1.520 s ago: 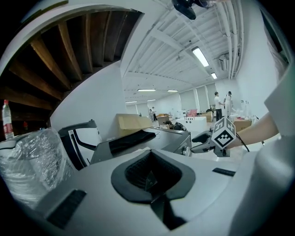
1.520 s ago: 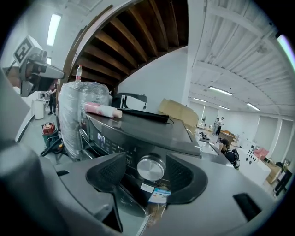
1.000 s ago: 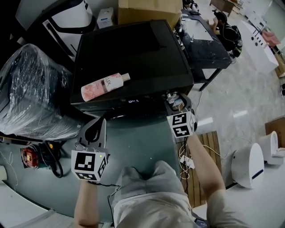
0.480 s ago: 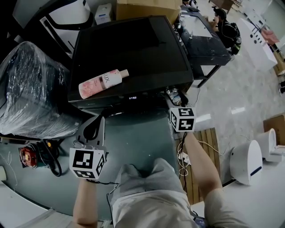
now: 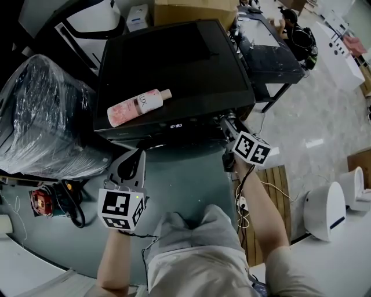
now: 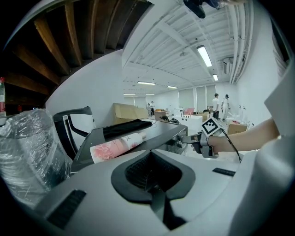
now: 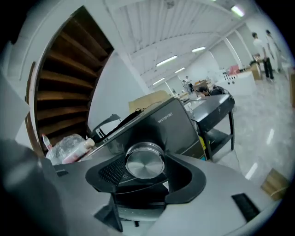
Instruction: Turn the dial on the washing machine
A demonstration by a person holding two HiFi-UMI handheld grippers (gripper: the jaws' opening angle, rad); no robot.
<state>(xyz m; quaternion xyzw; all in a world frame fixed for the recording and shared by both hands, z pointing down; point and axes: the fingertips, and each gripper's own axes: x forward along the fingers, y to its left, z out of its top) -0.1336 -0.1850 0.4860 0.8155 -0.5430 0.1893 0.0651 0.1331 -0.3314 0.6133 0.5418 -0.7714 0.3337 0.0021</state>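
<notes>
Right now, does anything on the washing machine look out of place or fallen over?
Yes. A pink bottle lies on its side on top of the washing machine, towards its front left, instead of standing. I see no spill. The right gripper holds the dial.

The bottle (image 5: pixel 139 107) lay on top of the washing machine (image 5: pixel 174 64), near its front left. The dial (image 7: pixel 145 162) sat at the machine's front right corner, held between the jaws of the right hand-held gripper (image 5: pixel 224 122). A wrapped bundle (image 5: pixel 40 116) stood left of the machine, and a cardboard box (image 5: pixel 191 10) stood behind it.
</notes>
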